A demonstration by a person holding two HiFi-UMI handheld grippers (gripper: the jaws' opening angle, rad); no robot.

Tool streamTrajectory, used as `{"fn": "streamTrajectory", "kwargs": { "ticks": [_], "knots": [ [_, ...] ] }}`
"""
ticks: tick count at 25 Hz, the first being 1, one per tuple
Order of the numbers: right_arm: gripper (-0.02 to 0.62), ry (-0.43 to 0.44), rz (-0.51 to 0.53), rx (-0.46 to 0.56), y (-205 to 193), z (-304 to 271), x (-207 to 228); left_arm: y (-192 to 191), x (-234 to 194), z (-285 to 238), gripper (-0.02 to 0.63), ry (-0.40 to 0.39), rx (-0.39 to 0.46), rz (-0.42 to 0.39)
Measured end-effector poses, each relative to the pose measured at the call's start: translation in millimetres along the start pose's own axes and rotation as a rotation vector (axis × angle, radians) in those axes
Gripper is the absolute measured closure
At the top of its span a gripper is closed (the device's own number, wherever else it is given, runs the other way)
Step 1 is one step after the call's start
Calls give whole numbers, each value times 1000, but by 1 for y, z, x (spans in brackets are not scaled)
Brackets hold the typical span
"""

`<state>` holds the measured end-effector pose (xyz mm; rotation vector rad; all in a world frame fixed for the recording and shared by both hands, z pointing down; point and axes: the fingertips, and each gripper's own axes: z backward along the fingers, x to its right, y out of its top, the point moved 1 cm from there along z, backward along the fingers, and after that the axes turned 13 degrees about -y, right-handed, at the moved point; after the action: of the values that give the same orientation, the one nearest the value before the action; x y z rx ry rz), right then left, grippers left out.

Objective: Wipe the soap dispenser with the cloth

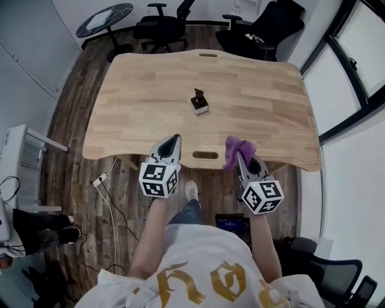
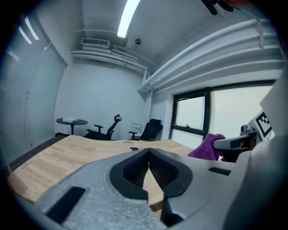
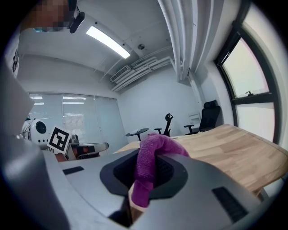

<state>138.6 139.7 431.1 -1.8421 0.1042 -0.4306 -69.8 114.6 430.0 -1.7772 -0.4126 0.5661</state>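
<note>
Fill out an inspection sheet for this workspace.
Surface: wooden table, bare apart from the soap dispenser.
Job's things: soap dispenser stands mid-table; purple cloth held in right gripper.
Clutter: nothing seen.
Grippers: left gripper shut, empty; right gripper shut on the cloth; both at the table's near edge.
Cables: white cable and power strip on the floor, left.
Surroundings: office chairs, round table beyond; windows right.

A purple cloth is clamped between the right gripper's jaws. A wooden table is seen at three o'clock.
</note>
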Motion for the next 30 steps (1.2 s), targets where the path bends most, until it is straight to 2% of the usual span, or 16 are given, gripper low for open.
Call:
{"fn": "streamTrajectory", "kwargs": {
  "ticks": [6, 12, 15, 20, 25, 30],
  "knots": [
    [554, -13, -61, -36, 24, -105, 15, 18, -78, -64, 597, -6, -20, 34],
    [554, -26, -87, -73, 31, -172, 13, 28, -142, -106, 597, -30, -9, 89],
    [554, -29, -135, -68, 37, -190, 16, 34, -154, -126, 595, -59, 1, 100],
    [554, 5, -307, -14, 56, -210, 20, 44, -161, -150, 597, -95, 4, 96],
    [555, -6, -282, -11, 60, -217, 29, 51, -157, -165, 597, -154, 19, 124],
    [555, 15, -281, -9, 62, -234, 30, 53, -167, -172, 597, -146, 23, 139]
  ]
}}
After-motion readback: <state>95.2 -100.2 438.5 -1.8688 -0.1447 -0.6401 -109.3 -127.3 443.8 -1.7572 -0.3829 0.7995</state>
